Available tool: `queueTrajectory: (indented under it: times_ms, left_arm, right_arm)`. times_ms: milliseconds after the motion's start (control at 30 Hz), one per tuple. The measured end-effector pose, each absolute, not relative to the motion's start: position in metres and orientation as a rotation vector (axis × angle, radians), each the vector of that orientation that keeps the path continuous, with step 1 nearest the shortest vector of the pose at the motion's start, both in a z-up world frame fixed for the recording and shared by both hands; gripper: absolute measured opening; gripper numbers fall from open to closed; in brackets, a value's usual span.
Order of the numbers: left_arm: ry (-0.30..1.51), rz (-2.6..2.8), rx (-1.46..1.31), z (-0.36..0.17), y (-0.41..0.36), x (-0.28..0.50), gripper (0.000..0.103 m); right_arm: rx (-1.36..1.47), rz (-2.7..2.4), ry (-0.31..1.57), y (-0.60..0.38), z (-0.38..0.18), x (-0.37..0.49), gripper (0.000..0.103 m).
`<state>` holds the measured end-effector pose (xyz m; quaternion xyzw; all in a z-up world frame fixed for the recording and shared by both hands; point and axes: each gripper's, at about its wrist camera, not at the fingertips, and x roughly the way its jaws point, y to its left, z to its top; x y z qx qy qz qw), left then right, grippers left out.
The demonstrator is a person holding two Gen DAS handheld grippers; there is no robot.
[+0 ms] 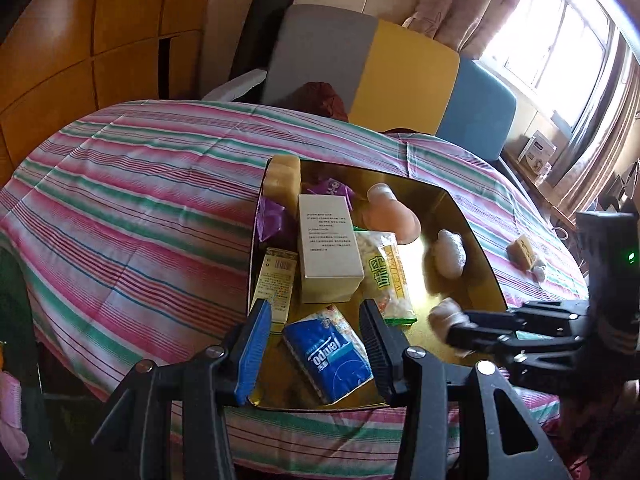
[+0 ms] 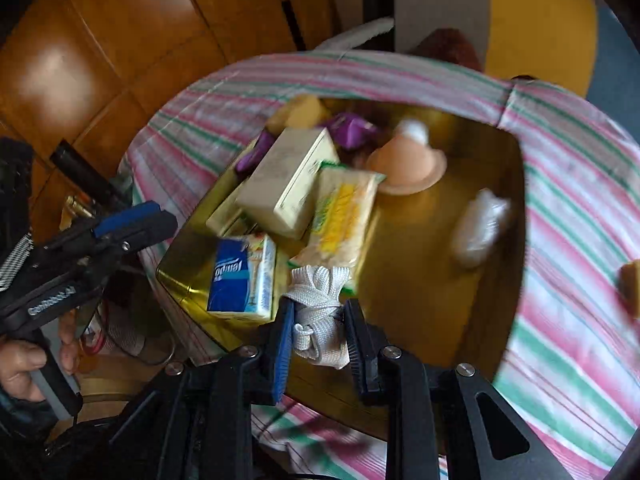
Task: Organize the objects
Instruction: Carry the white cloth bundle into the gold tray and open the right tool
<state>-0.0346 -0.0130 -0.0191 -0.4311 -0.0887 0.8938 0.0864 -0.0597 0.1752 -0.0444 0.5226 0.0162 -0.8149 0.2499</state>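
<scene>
A gold tray [image 1: 460, 240] [image 2: 420, 300] lies on a striped cloth. It holds a white box [image 1: 326, 248] [image 2: 288, 180], a blue Tempo tissue pack [image 1: 328, 354] [image 2: 240, 276], a snack bag [image 1: 390, 276] [image 2: 340, 216], a peach piece [image 1: 394, 214] [image 2: 408, 168], purple packets [image 1: 274, 218] and a wrapped white lump [image 1: 450, 254] [image 2: 480, 224]. My left gripper [image 1: 316, 348] [image 2: 132, 220] is open above the tissue pack. My right gripper [image 2: 318, 344] [image 1: 460, 328] is shut on a white rope bundle [image 2: 316, 312] [image 1: 442, 314] over the tray's near edge.
A yellow sponge piece [image 1: 522, 252] [image 2: 632, 284] lies on the cloth [image 1: 140, 200] to the right of the tray. A grey, yellow and blue sofa [image 1: 380, 76] stands behind the table. Wooden cabinets [image 1: 80, 40] stand at the left.
</scene>
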Motion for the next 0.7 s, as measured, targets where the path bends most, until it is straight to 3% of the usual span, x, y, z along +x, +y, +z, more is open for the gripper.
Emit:
queueTrajectory:
  times_ms: [600,700]
  left_arm:
    - [-0.309,2.645,-1.337,-0.036,-0.024,-0.035,0.046]
    - [-0.309,2.652,-1.331,-0.035,-0.025,-0.035,0.046]
  right_arm:
    - [1.518,-2.146,0.052,0.147,-0.084,-0.069,0.029]
    - [1.472,-2.181,-0.013,0.159,-0.071,-0.070,0.042]
